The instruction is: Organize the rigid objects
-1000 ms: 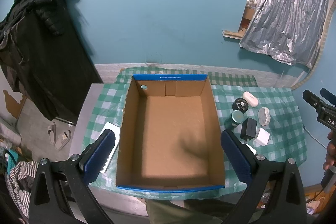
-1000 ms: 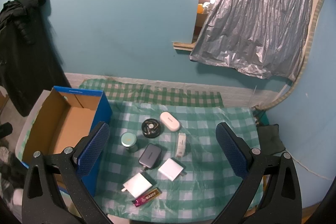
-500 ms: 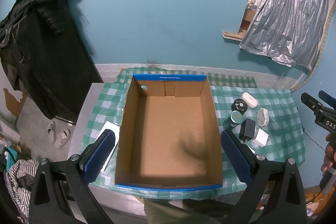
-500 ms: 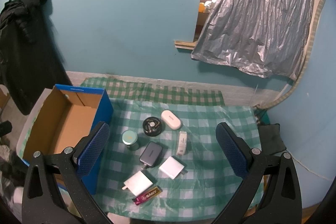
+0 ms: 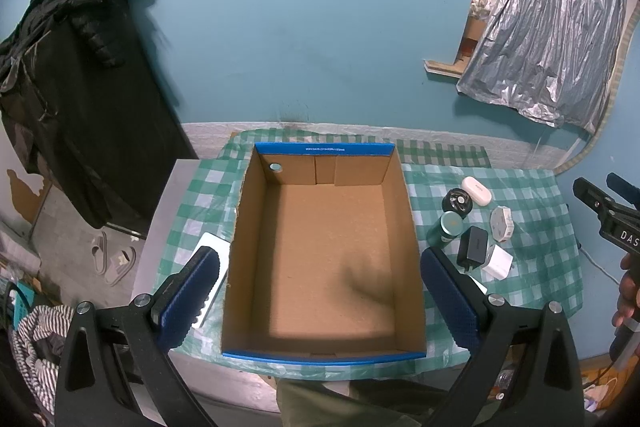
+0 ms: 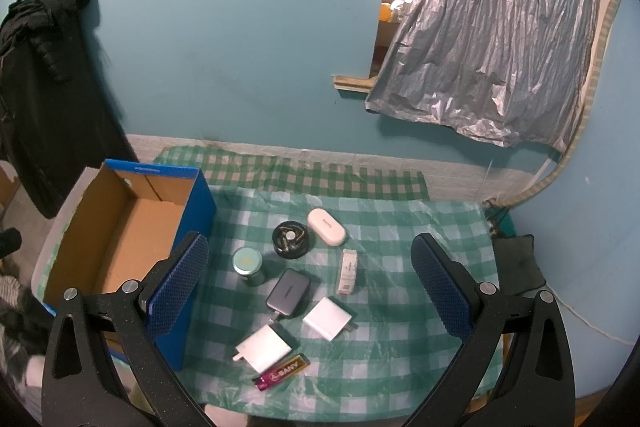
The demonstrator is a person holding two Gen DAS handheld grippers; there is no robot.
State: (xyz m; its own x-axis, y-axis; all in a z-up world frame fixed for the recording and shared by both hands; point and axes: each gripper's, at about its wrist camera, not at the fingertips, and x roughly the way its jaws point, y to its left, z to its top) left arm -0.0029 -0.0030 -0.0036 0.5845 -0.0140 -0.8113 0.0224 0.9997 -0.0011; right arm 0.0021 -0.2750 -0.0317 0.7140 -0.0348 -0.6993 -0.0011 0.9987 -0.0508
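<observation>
The left gripper (image 5: 320,301) hangs above the cardboard box (image 5: 324,251) with its fingers (image 5: 190,297) spread wide, holding nothing; the box stands on the checked tablecloth (image 6: 404,227) (its inside is bare). The right gripper (image 6: 308,285) is also wide open and touches nothing; below it, just beside the box, lie the small things: a white case (image 6: 326,225), a round black dish (image 6: 291,239), a green jar (image 6: 248,265), a grey charger (image 6: 289,292), two white adapters (image 6: 329,313) and a purple battery (image 6: 282,373).
</observation>
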